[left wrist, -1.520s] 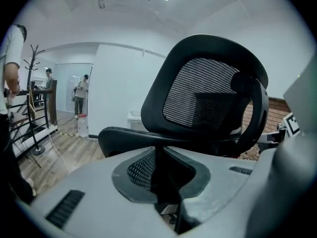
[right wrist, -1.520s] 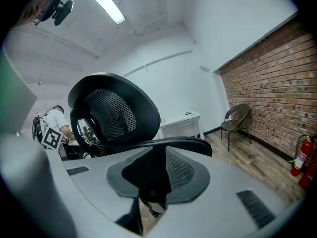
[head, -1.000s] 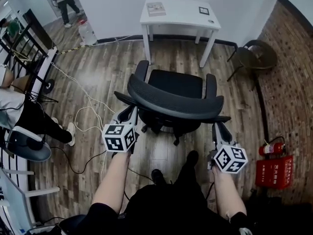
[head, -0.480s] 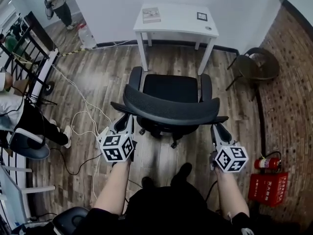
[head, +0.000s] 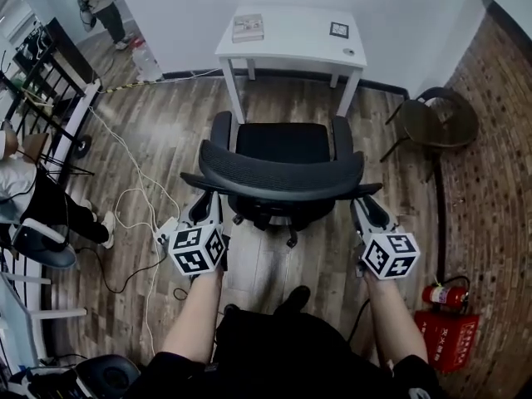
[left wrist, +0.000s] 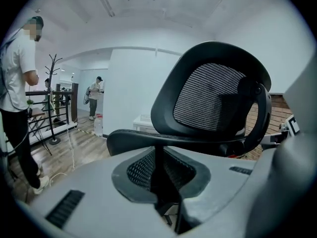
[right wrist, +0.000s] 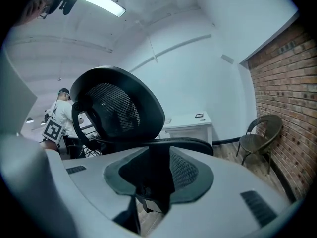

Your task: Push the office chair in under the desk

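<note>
The black office chair (head: 283,144), with a curved mesh backrest (head: 274,177) and two armrests, stands just in front of the white desk (head: 291,32), seat facing it, not yet under; the left gripper (head: 208,202) is clenched on the backrest's left edge; the right gripper (head: 363,206) has just been opening, the right edge between its parted jaws; dark wood-plank floor (head: 166,131); brick wall (head: 499,140) at right; white cables (head: 137,194) trailing at left.
</note>
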Available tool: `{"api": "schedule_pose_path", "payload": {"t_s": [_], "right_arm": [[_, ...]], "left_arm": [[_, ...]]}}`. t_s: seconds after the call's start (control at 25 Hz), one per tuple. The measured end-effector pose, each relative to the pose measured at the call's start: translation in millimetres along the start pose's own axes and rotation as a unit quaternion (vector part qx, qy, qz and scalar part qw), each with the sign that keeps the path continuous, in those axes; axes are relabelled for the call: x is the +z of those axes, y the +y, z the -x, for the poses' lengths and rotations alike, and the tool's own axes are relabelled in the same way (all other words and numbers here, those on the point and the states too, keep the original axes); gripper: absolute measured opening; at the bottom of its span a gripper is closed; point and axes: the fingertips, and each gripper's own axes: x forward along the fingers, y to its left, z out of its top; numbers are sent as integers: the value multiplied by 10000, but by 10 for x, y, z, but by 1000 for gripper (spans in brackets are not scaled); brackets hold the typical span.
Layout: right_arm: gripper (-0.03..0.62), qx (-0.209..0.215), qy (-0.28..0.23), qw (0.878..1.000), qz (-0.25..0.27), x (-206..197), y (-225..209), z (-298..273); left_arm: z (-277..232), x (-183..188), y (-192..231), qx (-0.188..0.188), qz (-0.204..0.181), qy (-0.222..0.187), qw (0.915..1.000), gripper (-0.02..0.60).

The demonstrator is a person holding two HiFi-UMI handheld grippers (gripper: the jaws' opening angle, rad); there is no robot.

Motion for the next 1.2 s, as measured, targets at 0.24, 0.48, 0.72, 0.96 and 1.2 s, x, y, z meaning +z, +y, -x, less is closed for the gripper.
{"api": "schedule_pose_path", "payload": {"t_s": [0.24, 0.48, 0.72, 0.96, 1.2], "right_arm": [[133, 119, 41, 9999, 64, 233, -512, -248], [132, 86, 15, 9999, 63, 478, -1003, -525], [133, 97, 74, 9998, 154, 743, -1465, -920], [124, 55, -20, 10000, 9, 991, -1883, -1319], [94, 140, -47, 9997, -204, 1226, -2133, -1764]], "left_arm": [[-322, 93, -343, 70, 84, -53, 9999, 34], [-723, 161, -628, -45, 10, 69, 10000, 34], [-1209, 330, -860, -52, -10, 47, 10000, 35], [-1686, 549, -964, 93, 46, -84, 9999, 35], [-2235, 776, -1083, -14, 22, -26, 10000, 35]]}}
